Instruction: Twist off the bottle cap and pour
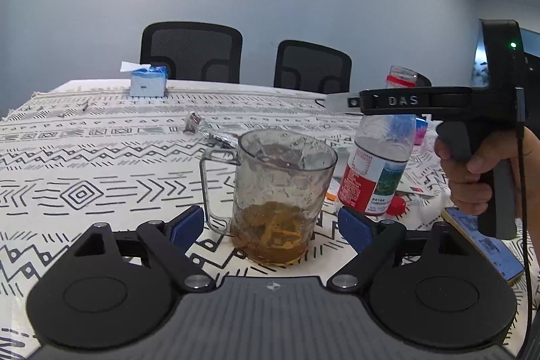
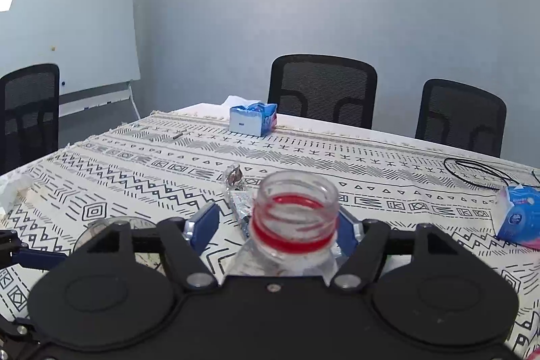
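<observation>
A clear plastic bottle point(image 1: 378, 171) with a red, white and green label stands uncapped on the patterned tablecloth; its open neck with a red ring fills the right wrist view point(image 2: 295, 218). My right gripper point(image 2: 276, 226) is open, its blue pads either side of the neck. A red cap point(image 1: 396, 206) lies at the bottle's foot. A clear glass mug point(image 1: 280, 191) holding a little amber liquid stands left of the bottle. My left gripper point(image 1: 270, 226) is open, its blue pads either side of the mug's base without touching it.
A blue tissue box point(image 1: 148, 81) stands at the far table edge, crumpled foil point(image 1: 206, 129) lies behind the mug. A phone point(image 1: 486, 243) lies at right near the hand. A small tissue pack point(image 2: 518, 216) and black cable point(image 2: 479, 172) lie right. Black chairs point(image 2: 322, 90) stand behind.
</observation>
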`<state>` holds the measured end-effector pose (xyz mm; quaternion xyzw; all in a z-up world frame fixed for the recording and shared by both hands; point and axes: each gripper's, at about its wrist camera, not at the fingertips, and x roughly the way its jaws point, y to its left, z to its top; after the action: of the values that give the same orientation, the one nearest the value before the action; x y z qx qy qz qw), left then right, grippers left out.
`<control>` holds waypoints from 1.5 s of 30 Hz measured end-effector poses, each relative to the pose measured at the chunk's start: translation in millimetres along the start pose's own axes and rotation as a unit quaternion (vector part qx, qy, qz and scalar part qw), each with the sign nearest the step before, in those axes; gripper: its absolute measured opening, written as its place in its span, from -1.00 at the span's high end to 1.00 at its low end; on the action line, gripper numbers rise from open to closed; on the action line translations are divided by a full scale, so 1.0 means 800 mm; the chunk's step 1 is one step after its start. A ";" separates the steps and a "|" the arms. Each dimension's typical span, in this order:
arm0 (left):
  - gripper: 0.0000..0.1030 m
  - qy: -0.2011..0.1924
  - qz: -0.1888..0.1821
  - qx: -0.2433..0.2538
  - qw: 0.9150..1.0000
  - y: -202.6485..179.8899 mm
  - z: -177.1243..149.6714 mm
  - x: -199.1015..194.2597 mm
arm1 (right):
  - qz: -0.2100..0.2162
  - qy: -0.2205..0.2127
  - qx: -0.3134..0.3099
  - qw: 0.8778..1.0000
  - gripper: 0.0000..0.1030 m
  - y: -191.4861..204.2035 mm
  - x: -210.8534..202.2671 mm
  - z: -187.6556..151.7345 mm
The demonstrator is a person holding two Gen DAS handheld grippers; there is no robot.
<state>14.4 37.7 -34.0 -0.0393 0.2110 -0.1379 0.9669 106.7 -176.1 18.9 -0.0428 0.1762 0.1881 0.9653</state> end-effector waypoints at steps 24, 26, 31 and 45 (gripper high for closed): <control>-0.89 -0.062 0.118 -0.009 0.991 -0.058 0.024 -0.064 | -0.025 0.007 0.087 0.996 -0.75 0.015 -0.114 -0.052; -0.89 -0.063 0.119 -0.010 0.991 -0.060 0.021 -0.072 | -0.025 0.004 0.088 0.996 -0.76 0.019 -0.119 -0.055; -0.90 -0.067 0.121 -0.016 0.990 -0.065 0.023 -0.084 | -0.022 0.002 0.091 0.996 -0.76 0.024 -0.127 -0.055; -0.90 -0.061 0.134 -0.026 0.989 -0.058 0.025 -0.082 | -0.026 -0.004 0.088 0.996 -0.82 0.026 -0.130 -0.052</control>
<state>-45.9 11.9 16.6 -0.0442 0.1582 0.0015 0.9864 -4.7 -199.3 17.1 0.0391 0.1868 0.1472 0.9705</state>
